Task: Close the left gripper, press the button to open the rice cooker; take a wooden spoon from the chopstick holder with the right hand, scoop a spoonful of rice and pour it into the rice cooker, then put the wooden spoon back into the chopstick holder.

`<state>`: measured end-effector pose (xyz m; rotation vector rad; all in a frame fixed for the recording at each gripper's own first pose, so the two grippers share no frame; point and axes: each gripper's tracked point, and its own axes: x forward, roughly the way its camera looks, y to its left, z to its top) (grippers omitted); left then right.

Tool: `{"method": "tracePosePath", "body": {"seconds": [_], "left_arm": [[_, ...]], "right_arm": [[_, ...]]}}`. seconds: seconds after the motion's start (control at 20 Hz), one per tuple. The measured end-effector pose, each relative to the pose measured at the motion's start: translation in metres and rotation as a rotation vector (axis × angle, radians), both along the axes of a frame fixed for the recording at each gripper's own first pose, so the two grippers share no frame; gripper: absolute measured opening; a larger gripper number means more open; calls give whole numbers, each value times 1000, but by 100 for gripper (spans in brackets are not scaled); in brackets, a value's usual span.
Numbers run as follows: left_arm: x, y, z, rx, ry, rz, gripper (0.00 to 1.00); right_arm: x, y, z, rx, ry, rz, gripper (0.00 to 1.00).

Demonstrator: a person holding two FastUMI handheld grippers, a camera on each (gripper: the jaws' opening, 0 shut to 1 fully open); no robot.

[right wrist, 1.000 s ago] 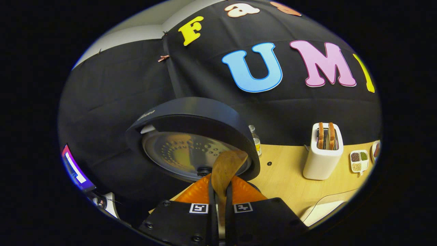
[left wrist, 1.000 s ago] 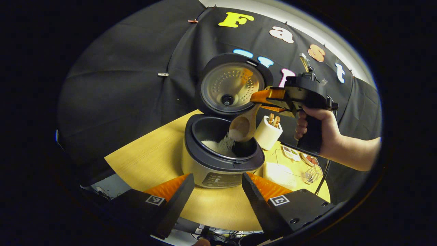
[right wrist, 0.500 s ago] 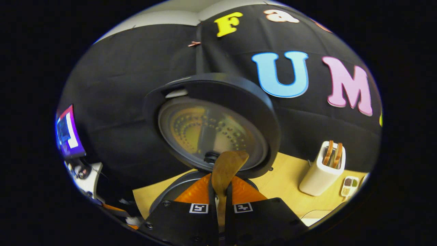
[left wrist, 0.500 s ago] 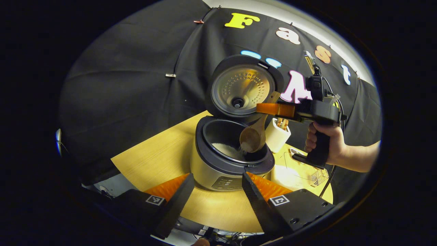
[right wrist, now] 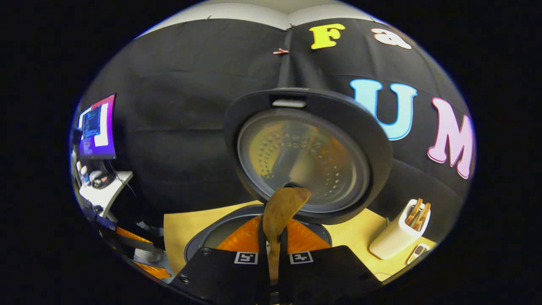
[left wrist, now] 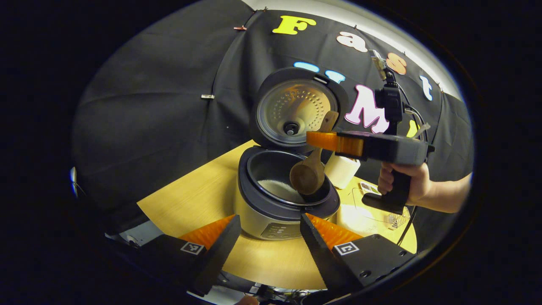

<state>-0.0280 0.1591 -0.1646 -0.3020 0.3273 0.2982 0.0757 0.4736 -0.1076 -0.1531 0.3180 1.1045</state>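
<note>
The rice cooker point(left wrist: 275, 212) stands open on the wooden table, its lid point(left wrist: 296, 110) upright and white rice point(left wrist: 275, 185) in the pot. My right gripper point(left wrist: 328, 140), held by a hand, is shut on the handle of the wooden spoon point(left wrist: 309, 173). The spoon hangs bowl-down over the pot's right side. In the right gripper view the spoon point(right wrist: 281, 207) rises between the shut fingers of my right gripper point(right wrist: 274, 254), in front of the lid point(right wrist: 309, 156). My left gripper point(left wrist: 269, 237) stands open before the cooker's front, holding nothing. The white chopstick holder point(left wrist: 341, 169) stands right of the cooker.
A clear container with rice point(left wrist: 360, 214) and a small sectioned dish point(left wrist: 366, 186) lie on the table point(left wrist: 190, 199) right of the cooker. The chopstick holder point(right wrist: 398, 237) holds wooden pieces. A lit monitor point(right wrist: 97, 127) stands on a side desk at far left.
Rice was falling from the spoon into the pot; the flow has stopped. The right gripper has levelled out and swung left, and the spoon now hangs over the pot.
</note>
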Motion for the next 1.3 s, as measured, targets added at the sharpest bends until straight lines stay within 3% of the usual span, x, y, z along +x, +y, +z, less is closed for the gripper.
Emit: {"method": "tracePosePath", "body": {"seconds": [0.05,0.3,0.7,1.0,1.3], "left_arm": [[2,-2,3,13,1,-6,96],[16,-24,16,33,-17,-52,96],[50,-73,41,64,-68,-144,96],[71,-107,54,89,-67,-179,95],[87,-137,63,47,-57,-190,95]], "right_arm": [[6,-6,9,25,22,-29,12],[48,-60,50,135,85,-223,12],[114,-214,97,243,94,-544,12],[148,-344,91,301,132,-789,12],[168,-474,69,365,191,-1059,12]]}}
